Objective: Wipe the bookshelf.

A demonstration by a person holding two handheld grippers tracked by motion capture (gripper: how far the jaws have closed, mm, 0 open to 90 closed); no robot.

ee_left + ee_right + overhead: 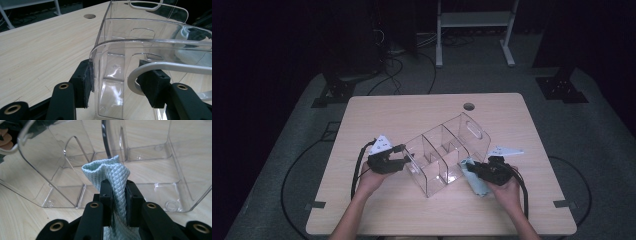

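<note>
A clear plastic organizer (pixel 443 149) with several compartments stands slantwise in the middle of the wooden table (pixel 412 110). My left gripper (pixel 406 161) is shut on its near-left end wall. In the left gripper view one pad sits outside the organizer (pixel 140 37) wall and the other inside by the curved handle cut-out, so the left gripper (pixel 119 83) clamps that wall. My right gripper (pixel 477 169) is shut on a pale blue-green cloth (pixel 475 181) at the organizer's near-right side. In the right gripper view the cloth (pixel 110 173) bunches up out of the right gripper (pixel 117 202), right in front of the organizer (pixel 62 157).
A round cable hole (pixel 469 106) lies near the table's far edge. Beyond the table are a white shelf frame (pixel 474 22), cables on the grey floor and black stand feet (pixel 562 87). Bare tabletop stretches to the far left of the organizer.
</note>
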